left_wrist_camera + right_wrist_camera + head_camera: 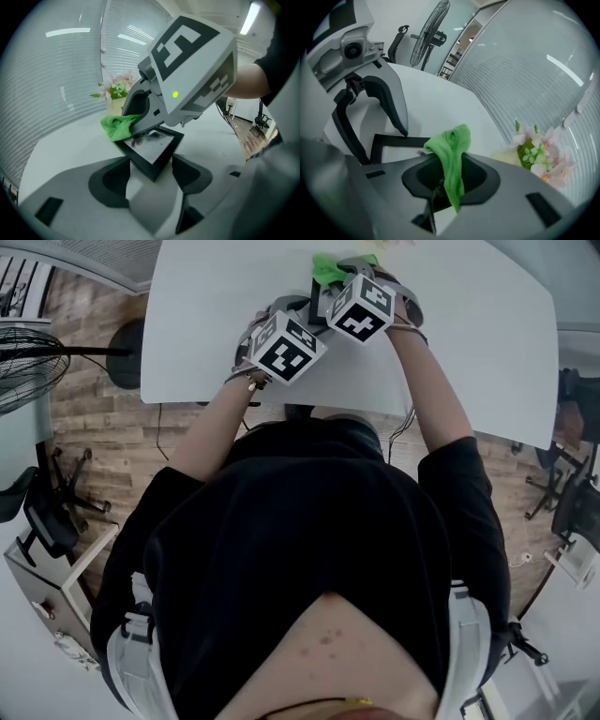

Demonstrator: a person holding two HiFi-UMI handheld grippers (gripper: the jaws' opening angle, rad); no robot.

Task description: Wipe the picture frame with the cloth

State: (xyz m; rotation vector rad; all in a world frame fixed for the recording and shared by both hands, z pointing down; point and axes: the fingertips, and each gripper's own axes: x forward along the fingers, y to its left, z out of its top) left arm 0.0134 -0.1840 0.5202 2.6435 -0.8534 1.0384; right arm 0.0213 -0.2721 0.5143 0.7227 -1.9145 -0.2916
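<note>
1. The white worktop [469, 352] carries the picture frame, which lies close in front of the person.
2. The picture frame [152, 150] is black-edged, and one corner points at the left tool.
3. The left tool [150, 161] grips that near corner between its jaws, bracing the frame.
4. The right tool [451, 171] is clamped on the cloth and hangs over the frame's far side.
5. The cloth [451, 150] is green and bunched, and seems to touch the far corner. The wiping step looks to be in hand. Next, the cloth must be pressed lightly and dragged across the glass while the left grip holds.
</note>
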